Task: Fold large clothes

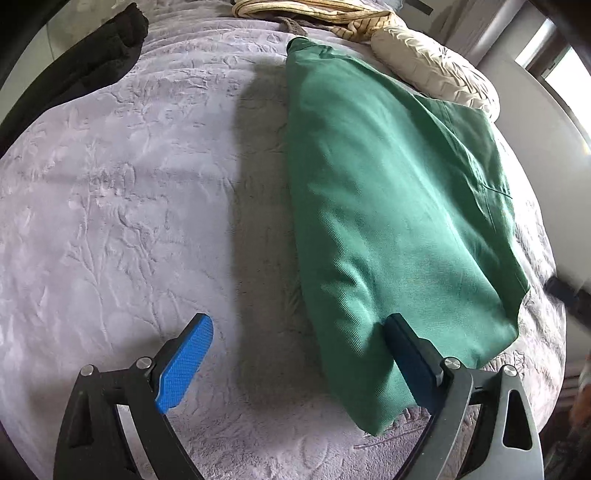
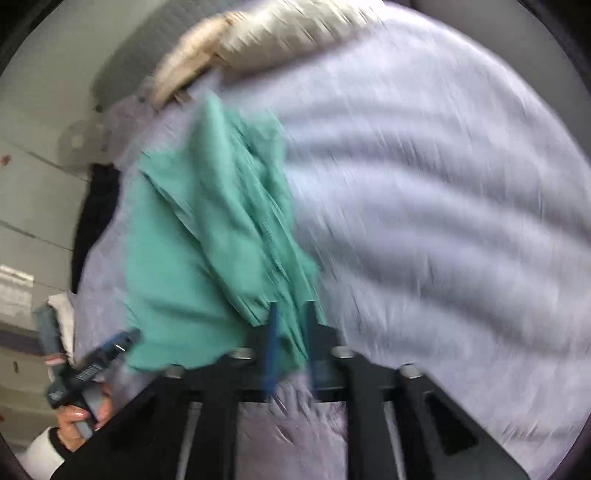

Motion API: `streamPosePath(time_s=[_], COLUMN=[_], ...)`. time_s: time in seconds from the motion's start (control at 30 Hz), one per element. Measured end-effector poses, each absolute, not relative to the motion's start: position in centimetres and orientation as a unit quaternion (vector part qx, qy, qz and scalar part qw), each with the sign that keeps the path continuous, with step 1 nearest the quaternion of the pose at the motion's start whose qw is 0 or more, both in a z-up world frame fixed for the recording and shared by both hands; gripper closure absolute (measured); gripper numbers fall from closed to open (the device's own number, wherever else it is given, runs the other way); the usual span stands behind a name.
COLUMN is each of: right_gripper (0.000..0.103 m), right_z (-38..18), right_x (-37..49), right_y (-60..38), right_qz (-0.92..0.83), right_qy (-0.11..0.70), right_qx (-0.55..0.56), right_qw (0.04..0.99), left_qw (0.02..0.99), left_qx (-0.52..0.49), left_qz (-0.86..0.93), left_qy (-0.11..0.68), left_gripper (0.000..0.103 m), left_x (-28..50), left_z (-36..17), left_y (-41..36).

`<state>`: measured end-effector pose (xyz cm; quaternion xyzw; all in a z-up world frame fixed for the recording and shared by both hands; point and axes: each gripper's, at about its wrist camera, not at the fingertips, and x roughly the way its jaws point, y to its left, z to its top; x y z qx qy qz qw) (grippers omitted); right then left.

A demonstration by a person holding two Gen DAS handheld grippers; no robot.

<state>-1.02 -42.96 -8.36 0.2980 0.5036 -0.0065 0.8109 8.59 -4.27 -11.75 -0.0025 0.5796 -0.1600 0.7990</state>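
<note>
A green garment (image 1: pixel 388 206) lies folded lengthwise on the lilac bedspread (image 1: pixel 122 192), running away from me. My left gripper (image 1: pixel 299 321) stands wide open at its near end. Its left pad (image 1: pixel 184 365) is over bare bedspread, and its right finger (image 1: pixel 410 354) is against the garment's near edge with cloth draped beside it. In the blurred right wrist view the green garment (image 2: pixel 207 236) bunches into folds that run between my right gripper's (image 2: pixel 291 332) two fingers, which stand close together on the cloth. A hand (image 2: pixel 81 417) holds the left gripper (image 2: pixel 110 343) at lower left.
A black garment (image 1: pixel 74 66) hangs over the bed's far left edge. A beige quilted piece (image 1: pixel 432 70) and a striped cloth (image 1: pixel 314 14) lie at the far end. A pale wall and a window (image 1: pixel 561 74) are to the right.
</note>
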Motion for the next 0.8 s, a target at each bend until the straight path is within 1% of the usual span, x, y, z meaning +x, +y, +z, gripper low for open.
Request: streamPosePath(time_s=[0.03, 0.07, 0.1, 0.13, 0.2, 0.23, 0.27, 0.3, 0.33, 0.47, 0.57, 0.67, 0.8], right_gripper=[0.030, 0.030, 0.033, 0.038, 0.042, 0.047, 0.055, 0.080, 0.092, 0.095, 0.095, 0.095, 0.095], right_z=[-7.2, -6.8, -6.4, -6.2, -6.2, -6.8, -7.6, -8.2, -8.7, -9.3, -12.4, -14.9, -14.0], right_x=[0.3, 1.9, 3.4, 4.9, 8.5, 10.5, 11.9, 13.2, 14.1, 14.2, 14.8, 14.7, 14.3], right_y=[-43.3, -43.1, -43.1, -42.8, -42.1, -41.4, -40.8, -40.8, -40.9, -42.2, -42.8, -44.2, -44.3], right_qz=[0.011, 0.021, 0.033, 0.043, 0.052, 0.054, 0.053, 0.052, 0.052, 0.037, 0.016, 0.015, 0.018], right_qy=[0.493, 0.485, 0.480, 0.478, 0.478, 0.485, 0.495, 0.505, 0.514, 0.512, 0.537, 0.548, 0.545], right_qx=[0.294, 0.290, 0.284, 0.276, 0.261, 0.254, 0.248, 0.246, 0.248, 0.251, 0.248, 0.284, 0.281], right_qw=[0.819, 0.825, 0.830, 0.833, 0.837, 0.835, 0.831, 0.825, 0.819, 0.821, 0.806, 0.787, 0.790], left_qw=[0.800, 0.800, 0.800, 0.801, 0.801, 0.801, 0.801, 0.801, 0.802, 0.802, 0.797, 0.792, 0.790], left_qx=[-0.002, -0.001, -0.001, -0.001, 0.001, 0.002, 0.003, 0.005, 0.006, 0.007, 0.015, 0.015, 0.028], left_qz=[-0.160, -0.158, -0.157, -0.156, -0.154, -0.153, -0.151, -0.148, -0.147, -0.154, -0.161, -0.161, -0.163], left_qy=[0.579, 0.579, 0.579, 0.579, 0.578, 0.579, 0.579, 0.579, 0.579, 0.577, 0.581, 0.589, 0.591], left_gripper=[0.008, 0.008, 0.008, 0.008, 0.009, 0.009, 0.008, 0.009, 0.008, 0.009, 0.008, 0.008, 0.008], left_x=[8.6, 8.6, 8.7, 8.7, 8.7, 8.8, 8.7, 8.8, 8.8, 8.9, 9.1, 9.3, 9.4], left_z=[-11.8, -11.8, -11.8, -11.7, -11.7, -11.7, -11.7, -11.5, -11.3, -11.0, -11.6, -11.9, -11.3], left_y=[-4.3, -4.4, -4.5, -4.5, -4.5, -4.7, -4.7, -4.7, -4.8, -5.4, -6.1, -6.6, -6.8])
